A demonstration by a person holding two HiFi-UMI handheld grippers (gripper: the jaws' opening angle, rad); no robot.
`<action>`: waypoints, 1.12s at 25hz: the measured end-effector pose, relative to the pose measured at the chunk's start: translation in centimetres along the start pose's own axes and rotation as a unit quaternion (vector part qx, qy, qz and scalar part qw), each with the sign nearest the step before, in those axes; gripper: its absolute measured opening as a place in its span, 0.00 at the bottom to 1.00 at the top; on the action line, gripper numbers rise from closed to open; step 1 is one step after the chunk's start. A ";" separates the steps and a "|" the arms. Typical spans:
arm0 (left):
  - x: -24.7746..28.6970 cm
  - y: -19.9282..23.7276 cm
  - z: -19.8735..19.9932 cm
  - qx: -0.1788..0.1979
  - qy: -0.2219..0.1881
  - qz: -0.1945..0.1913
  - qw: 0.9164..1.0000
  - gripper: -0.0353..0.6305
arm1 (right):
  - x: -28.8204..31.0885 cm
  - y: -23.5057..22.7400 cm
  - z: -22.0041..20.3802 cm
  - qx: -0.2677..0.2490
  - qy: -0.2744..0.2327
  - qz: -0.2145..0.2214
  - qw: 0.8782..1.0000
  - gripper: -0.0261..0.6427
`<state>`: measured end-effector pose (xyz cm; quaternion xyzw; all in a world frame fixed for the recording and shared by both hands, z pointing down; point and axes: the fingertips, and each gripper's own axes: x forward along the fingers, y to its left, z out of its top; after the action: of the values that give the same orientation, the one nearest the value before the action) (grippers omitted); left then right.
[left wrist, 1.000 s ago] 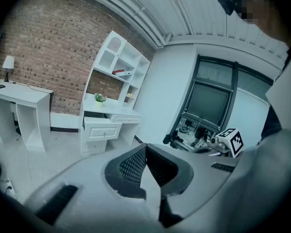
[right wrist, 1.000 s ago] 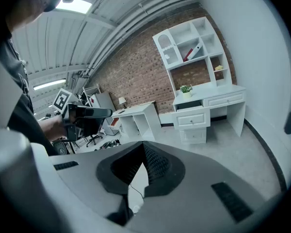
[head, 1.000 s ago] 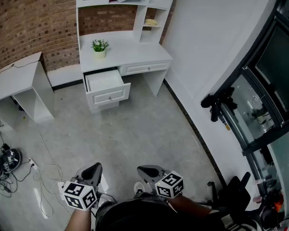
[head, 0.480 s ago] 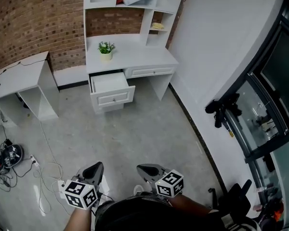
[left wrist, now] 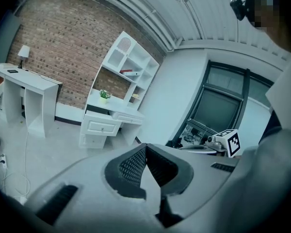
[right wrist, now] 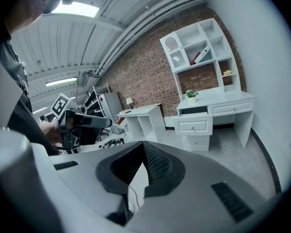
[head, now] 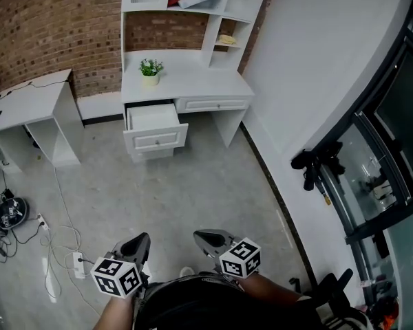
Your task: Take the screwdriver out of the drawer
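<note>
Standing well back from the open drawer, both grippers closed and empty

The drawer [head: 156,140] is pulled out from the left side of the white desk [head: 193,85], far across the grey floor from the person. From the head view its inside looks pale and bare, and the screwdriver cannot be made out at this range (it may lie flat on the bottom or sit further back, out of sight). It is presumably in there, since nothing resembling it shows on the desk top or the floor.

The left gripper [head: 139,242] and the right gripper [head: 204,237] are held low, close to the body, pointing toward the desk. In each gripper's own view the ribbed pads meet with nothing between them.

A screwdriver should be light and stiff, so weight is unlikely to matter. The shank is probably thin, smooth metal that could slip or roll between the pads. The handle is the thicker, grippier part and looks the better hold, taken across its width near the middle so the tool does not tip.
</note>
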<state>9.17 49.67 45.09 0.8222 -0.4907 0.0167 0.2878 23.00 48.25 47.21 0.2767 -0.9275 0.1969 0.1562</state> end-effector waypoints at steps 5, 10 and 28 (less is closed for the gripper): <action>1.7 -2.5 -0.7 0.004 -0.003 0.009 1.000 0.08 | -2.1 -1.9 -0.7 -0.006 0.004 0.011 1.000 0.05; 3.1 -4.3 -1.2 0.011 0.005 0.014 1.000 0.08 | -4.0 -4.1 -1.6 0.014 -0.003 0.005 1.000 0.05; 6.8 -5.7 -1.1 0.026 0.039 0.001 0.999 0.08 | -5.3 -6.7 -2.7 0.046 -0.006 -0.001 0.999 0.05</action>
<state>17.61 46.81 45.51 0.8274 -0.4799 0.0614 0.2853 31.54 46.70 49.28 0.2854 -0.9180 0.2380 0.1382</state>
